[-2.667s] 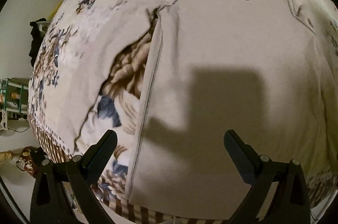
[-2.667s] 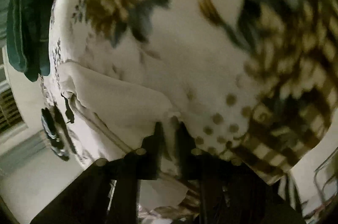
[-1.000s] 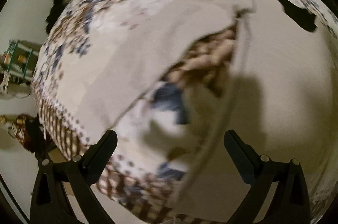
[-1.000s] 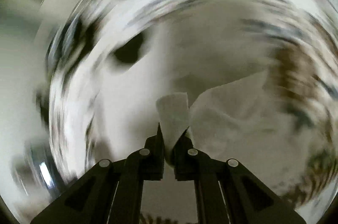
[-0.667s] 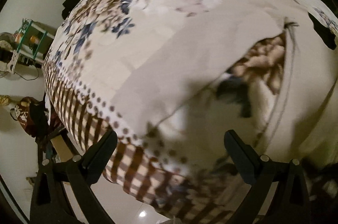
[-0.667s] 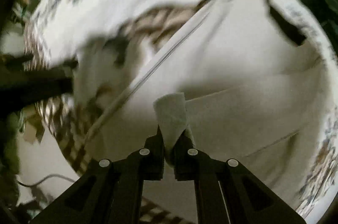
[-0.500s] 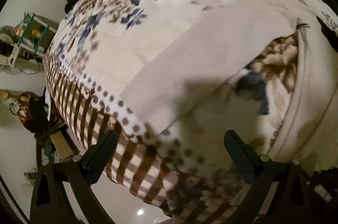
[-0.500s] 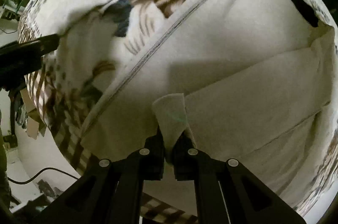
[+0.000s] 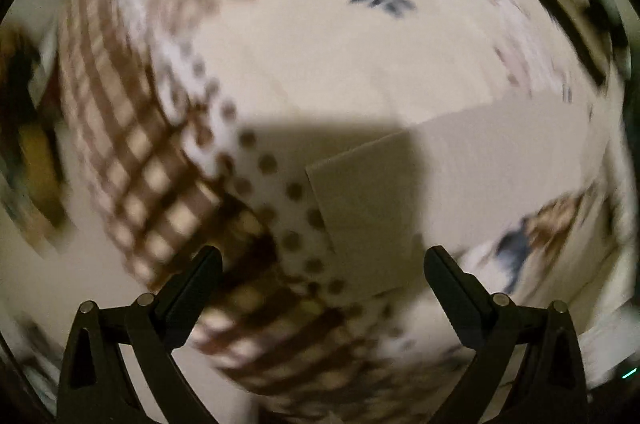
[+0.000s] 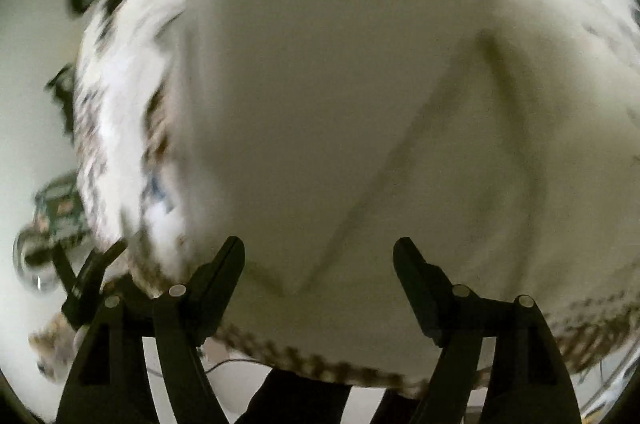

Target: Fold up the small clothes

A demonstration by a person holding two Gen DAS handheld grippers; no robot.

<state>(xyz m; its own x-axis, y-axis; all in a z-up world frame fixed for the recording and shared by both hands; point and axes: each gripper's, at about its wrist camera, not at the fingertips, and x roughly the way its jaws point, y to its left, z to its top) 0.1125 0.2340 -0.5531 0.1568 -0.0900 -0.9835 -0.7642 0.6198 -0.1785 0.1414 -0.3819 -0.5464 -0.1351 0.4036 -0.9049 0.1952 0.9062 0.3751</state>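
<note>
- Floral bedspread [image 9: 280,72] with brown checked border covers the bed; both views are blurred.
- Left hand-held gripper [image 9: 320,282] is spread wide and empty, above a beige garment [image 9: 368,208] corner lying flat on the bedspread.
- Right hand-held gripper [image 10: 319,270] is spread, empty, over the garment's folded layers.
- No readable writing.

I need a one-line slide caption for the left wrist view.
Open left gripper above a corner of beige cloth garment on a floral, brown-checked blanket, motion-blurred.
</note>
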